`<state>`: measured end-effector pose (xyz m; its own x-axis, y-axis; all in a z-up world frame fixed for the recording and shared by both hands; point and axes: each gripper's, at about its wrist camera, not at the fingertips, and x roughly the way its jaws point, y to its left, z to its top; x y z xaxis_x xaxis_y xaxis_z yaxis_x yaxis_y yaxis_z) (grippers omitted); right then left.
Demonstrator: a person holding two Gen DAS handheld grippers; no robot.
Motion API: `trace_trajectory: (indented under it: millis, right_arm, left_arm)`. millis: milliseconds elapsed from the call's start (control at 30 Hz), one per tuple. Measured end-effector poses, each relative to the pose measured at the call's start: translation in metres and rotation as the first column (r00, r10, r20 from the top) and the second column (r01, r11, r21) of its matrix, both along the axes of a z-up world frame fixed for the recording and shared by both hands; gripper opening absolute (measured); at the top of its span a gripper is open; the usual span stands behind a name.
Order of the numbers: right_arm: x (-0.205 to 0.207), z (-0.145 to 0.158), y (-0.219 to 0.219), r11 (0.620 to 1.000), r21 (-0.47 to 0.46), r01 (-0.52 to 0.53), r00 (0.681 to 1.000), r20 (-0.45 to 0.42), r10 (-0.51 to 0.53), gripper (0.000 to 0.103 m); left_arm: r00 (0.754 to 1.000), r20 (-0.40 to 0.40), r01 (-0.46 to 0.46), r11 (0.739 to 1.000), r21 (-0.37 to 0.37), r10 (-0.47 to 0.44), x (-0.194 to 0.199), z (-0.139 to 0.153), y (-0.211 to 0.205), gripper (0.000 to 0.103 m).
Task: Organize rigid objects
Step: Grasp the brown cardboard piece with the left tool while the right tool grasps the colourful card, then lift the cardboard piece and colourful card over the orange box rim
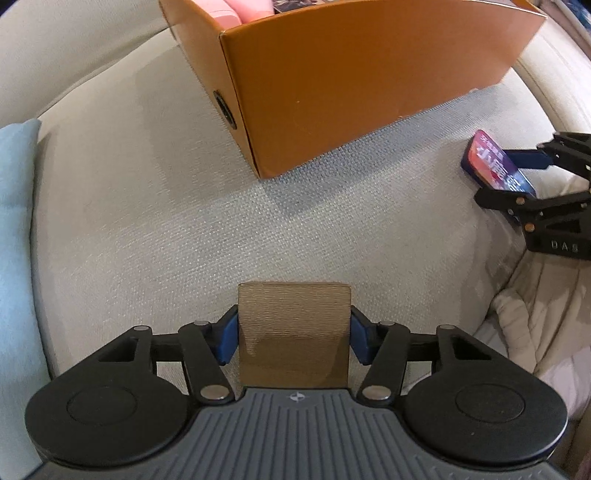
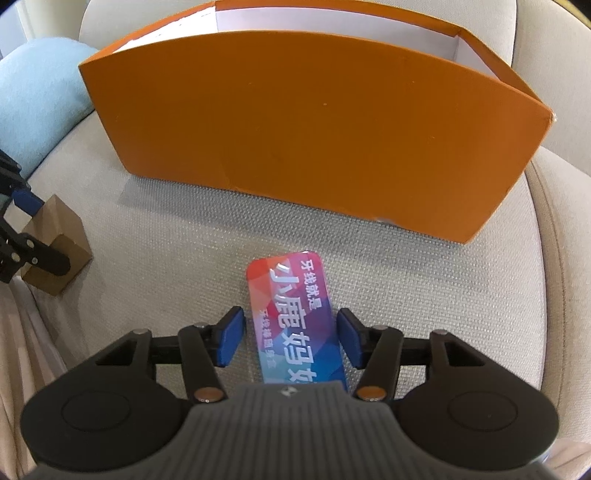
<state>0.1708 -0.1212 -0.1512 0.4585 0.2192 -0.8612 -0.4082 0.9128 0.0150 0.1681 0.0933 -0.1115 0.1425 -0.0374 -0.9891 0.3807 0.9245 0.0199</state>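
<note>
The left gripper is pointed straight down over a small brown cardboard block that stands on the beige woven seat cushion; its blue pads are pressed against the block's two sides, so the block is judged to be clamped but not yet lifted.

The right gripper is held low over a flat, glossy, multicoloured rectangular case lying on the same cushion. Its jaws stand apart on either side of the case, a gap being visible at each pad, so nothing is grasped there.

Beyond both, a large open orange cardboard box with a white interior is set on the cushion. Pink items are already seen inside it, so part of the sorting appears done; the block and the case are left outside.

On the case, white Chinese lettering is printed, with "小鹿妈" readable in large characters; the smaller lines are only partly legible. "DAS" is moulded on the right gripper's body as seen from the left wrist.
</note>
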Motion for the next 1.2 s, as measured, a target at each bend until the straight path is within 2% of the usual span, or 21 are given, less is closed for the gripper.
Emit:
trace_trajectory:
  millis: [133,200,300,400,700,833,1200]
  right_arm:
    - [-0.001,0.000,0.006,0.999,-0.035,-0.011,1.000,0.020,0.012,0.049]
    - [-0.001,-0.002,0.008,0.999,-0.033,-0.014,1.000,0.022,0.015,0.049]
    - [-0.002,-0.002,0.008,0.999,-0.034,-0.017,0.999,0.028,0.018,0.048]
    - [-0.002,0.000,0.005,1.000,-0.017,-0.012,1.000,0.025,0.012,0.048]
    - [-0.003,0.013,0.001,0.999,0.037,0.005,1.000,0.029,-0.006,0.048]
    - [-0.005,0.026,-0.001,0.998,0.058,0.012,0.999,0.034,-0.014,0.048]
    - [0.003,0.104,0.004,0.986,0.152,-0.070,0.987,0.156,0.046,0.048]
  left_arm:
    - [0.998,0.035,-0.059,0.998,-0.007,0.059,-0.005,0.004,0.000,0.067]
    - [0.992,0.055,-0.114,0.992,-0.053,0.117,-0.007,0.010,0.008,0.067]
    - [0.972,0.078,-0.209,0.968,-0.138,0.221,-0.011,0.020,0.023,0.067]
    - [0.952,0.114,-0.258,0.944,-0.208,0.285,-0.016,0.032,0.030,0.067]
    - [0.933,0.141,-0.274,0.907,-0.319,0.331,-0.029,0.054,0.025,0.067]
    - [0.926,0.167,-0.265,0.899,-0.348,0.338,-0.029,0.075,0.020,0.067]
    - [0.914,0.270,-0.184,0.902,-0.391,0.303,-0.008,0.135,0.003,0.067]
